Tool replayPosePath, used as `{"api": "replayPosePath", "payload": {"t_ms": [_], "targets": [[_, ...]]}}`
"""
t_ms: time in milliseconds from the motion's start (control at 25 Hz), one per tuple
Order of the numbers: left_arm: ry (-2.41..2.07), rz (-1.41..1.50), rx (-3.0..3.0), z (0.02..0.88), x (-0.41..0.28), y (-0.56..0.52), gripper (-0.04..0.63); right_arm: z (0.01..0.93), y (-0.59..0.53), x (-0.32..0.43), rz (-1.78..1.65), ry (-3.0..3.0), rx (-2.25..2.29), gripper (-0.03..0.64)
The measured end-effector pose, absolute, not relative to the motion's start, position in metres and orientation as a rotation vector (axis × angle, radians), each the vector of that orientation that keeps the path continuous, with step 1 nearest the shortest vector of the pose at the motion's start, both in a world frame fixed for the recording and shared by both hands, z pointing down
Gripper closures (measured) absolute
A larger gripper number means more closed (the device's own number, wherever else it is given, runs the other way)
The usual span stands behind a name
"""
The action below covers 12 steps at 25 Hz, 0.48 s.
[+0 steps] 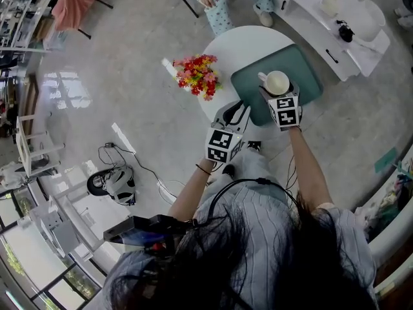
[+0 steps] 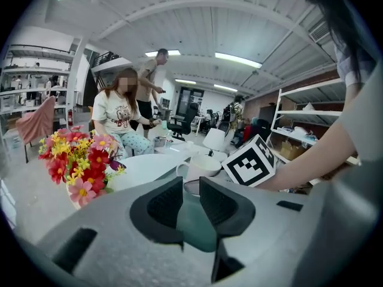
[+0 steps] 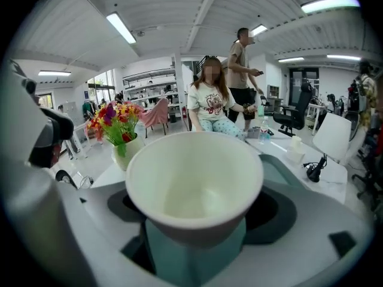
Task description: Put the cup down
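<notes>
We count one cup (image 1: 277,81), white and empty, one teal mat (image 1: 304,68), one bunch of red, yellow and pink flowers (image 1: 199,75) and one round white counter (image 1: 240,41) carrying them. There are two grippers, one in each of the person's hands.

The right gripper (image 1: 281,97) is clenched on the cup: in the right gripper view the two dark jaws press against the lower wall from either side, and the cup sits upright with its open mouth toward the camera. From the head view the cup is over the near left part of the mat. We cannot tell whether its base touches the mat.

The left gripper (image 1: 233,115) grasps nothing. In the left gripper view its jaws stand slightly apart, and only the teal mat shows through the narrow gap. It is at the counter's near edge, beside the mat, with the cup just beyond its tips and the flowers to its left.

Two people (image 3: 210,103) are behind the counter, one seated and one standing.
</notes>
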<state>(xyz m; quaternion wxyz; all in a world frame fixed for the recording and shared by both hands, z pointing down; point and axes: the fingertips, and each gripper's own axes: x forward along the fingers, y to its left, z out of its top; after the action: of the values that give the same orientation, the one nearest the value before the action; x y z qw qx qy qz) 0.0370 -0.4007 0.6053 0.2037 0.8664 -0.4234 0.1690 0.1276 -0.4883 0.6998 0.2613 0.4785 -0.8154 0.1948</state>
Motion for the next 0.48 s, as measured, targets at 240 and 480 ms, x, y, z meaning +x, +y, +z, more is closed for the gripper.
{"api": "replayPosePath", "payload": {"t_ms": [240, 480], "targets": [[-1.165, 0.494, 2.412, 0.614, 0.036, -0.399, 0.515, 0.716, -0.494, 0.121, 0.494, -2.191, 1.235, 0.202], [-1.168, 0.505, 2.413, 0.612, 0.034, -0.397, 0.515, 0.723, -0.494, 0.119, 0.496, -2.182, 1.206, 0.202]]}}
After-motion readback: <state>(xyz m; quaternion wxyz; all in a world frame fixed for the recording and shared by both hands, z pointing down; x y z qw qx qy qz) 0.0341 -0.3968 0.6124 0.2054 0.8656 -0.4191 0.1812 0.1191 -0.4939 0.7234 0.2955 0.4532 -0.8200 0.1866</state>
